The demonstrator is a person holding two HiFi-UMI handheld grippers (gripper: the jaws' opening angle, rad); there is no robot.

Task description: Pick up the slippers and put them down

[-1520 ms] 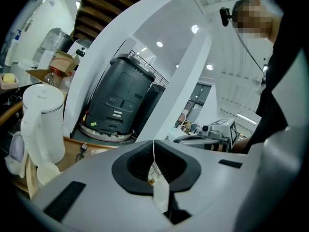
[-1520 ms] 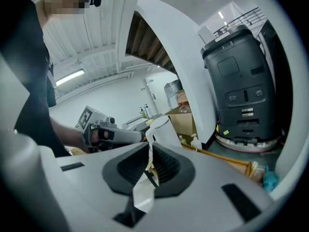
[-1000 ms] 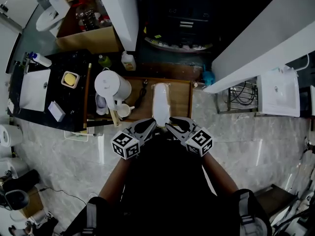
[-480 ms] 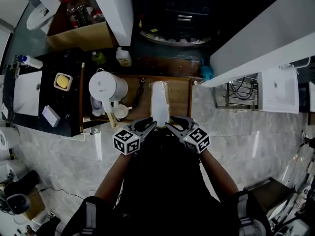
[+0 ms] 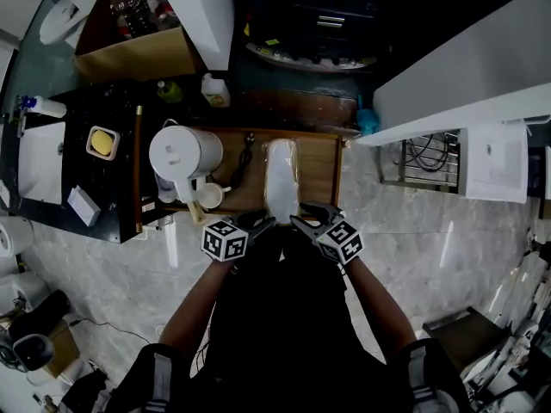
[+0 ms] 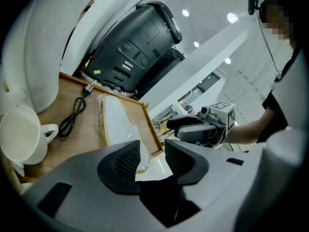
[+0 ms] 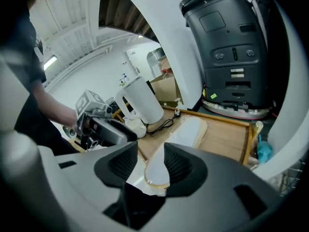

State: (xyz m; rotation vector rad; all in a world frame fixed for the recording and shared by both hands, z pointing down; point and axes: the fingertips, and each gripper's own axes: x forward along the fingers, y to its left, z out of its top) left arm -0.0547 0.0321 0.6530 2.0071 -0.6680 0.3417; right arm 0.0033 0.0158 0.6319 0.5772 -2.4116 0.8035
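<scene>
On tray: slippers (image 5: pixel 281 177), white, wrapped in clear film, lying lengthwise on the wooden tray (image 5: pixel 320 166) with one end at its near edge. I cannot tell how many are in the pack.
Left gripper (image 6: pixel 152 151): jaws spread, having just been opening. The pack's near end shows in the gap, and the pads are not touching it.
Right gripper (image 7: pixel 151 158): jaws spread too, having just been opening. The same end of the pack sits between them, with the pads clear of it.
Writing: black-and-white square markers on both cubes. The yellow sticker (image 6: pixel 96 72) on the black machine (image 6: pixel 135 42) is too small for me to read, as is the print on the sheet (image 5: pixel 495 157) at right.
Beside pack: cord (image 5: pixel 244 163), mug (image 5: pixel 213 194) and white kettle (image 5: pixel 179 153), all to its left.
Hidden: the person's dark torso blocks the floor below the grippers.
</scene>
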